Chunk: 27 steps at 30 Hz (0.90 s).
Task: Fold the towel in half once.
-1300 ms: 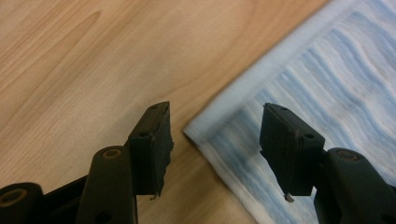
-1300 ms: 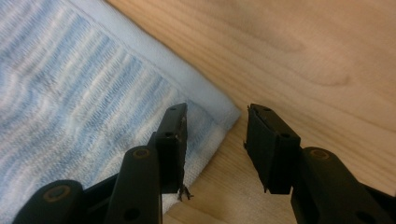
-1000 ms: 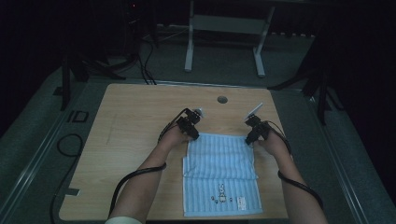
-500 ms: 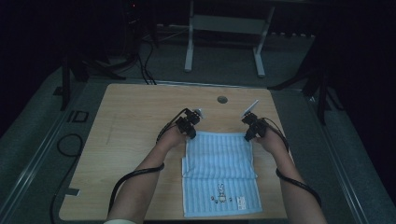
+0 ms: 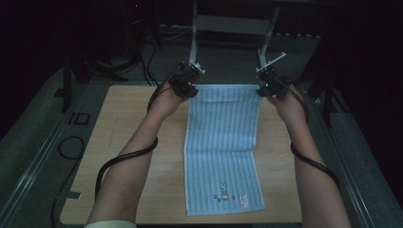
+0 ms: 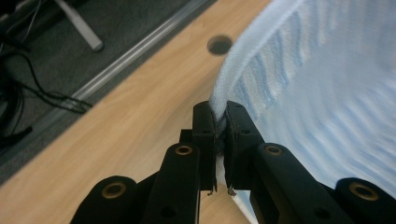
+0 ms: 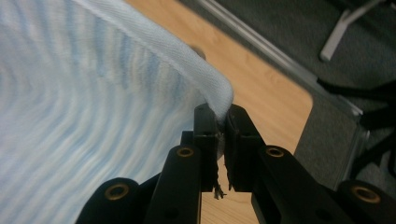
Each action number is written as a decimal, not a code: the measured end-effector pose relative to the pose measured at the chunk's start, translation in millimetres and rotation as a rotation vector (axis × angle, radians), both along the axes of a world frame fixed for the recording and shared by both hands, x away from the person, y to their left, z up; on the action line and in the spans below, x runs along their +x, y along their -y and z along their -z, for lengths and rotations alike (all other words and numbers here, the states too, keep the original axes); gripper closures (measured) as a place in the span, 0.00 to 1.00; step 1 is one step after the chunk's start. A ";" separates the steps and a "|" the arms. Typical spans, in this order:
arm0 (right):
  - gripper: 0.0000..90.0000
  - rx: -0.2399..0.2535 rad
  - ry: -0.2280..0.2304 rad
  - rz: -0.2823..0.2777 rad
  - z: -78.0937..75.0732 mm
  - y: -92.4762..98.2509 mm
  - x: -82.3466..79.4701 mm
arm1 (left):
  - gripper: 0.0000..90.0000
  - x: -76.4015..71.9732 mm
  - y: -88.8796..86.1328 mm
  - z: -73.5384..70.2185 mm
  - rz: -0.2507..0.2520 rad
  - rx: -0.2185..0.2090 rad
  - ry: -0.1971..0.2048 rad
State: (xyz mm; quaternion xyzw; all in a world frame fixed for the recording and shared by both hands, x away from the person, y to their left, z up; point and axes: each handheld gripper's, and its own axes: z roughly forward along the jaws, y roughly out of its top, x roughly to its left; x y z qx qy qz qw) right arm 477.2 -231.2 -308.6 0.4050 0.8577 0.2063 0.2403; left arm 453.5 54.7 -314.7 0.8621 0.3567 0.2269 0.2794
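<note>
Pinching a top corner each, left gripper (image 5: 188, 85) and right gripper (image 5: 267, 84) hang the striped towel (image 5: 222, 142) over the table (image 5: 119, 137). Best keep both hands level and the edge taut.

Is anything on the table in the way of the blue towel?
Nothing visible is. The towel hangs from both tools, left tool and right tool, and the table around it is bare wood.
</note>
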 end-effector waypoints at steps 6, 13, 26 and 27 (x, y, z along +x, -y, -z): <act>0.93 -0.020 0.044 -0.068 -10.7 3.7 -33.6 | 0.93 -30.9 -5.5 7.1 0.071 0.004 0.001; 0.93 -0.027 0.016 -0.153 31.0 8.9 -81.2 | 0.93 -70.5 -2.8 46.2 0.167 0.009 -0.039; 0.92 0.069 -0.020 -0.201 90.2 33.3 -148.6 | 0.93 -141.1 -5.1 111.1 0.258 0.038 -0.059; 0.92 0.078 -0.031 -0.212 94.0 34.5 -154.9 | 0.93 -146.1 -5.7 114.1 0.274 0.048 -0.067</act>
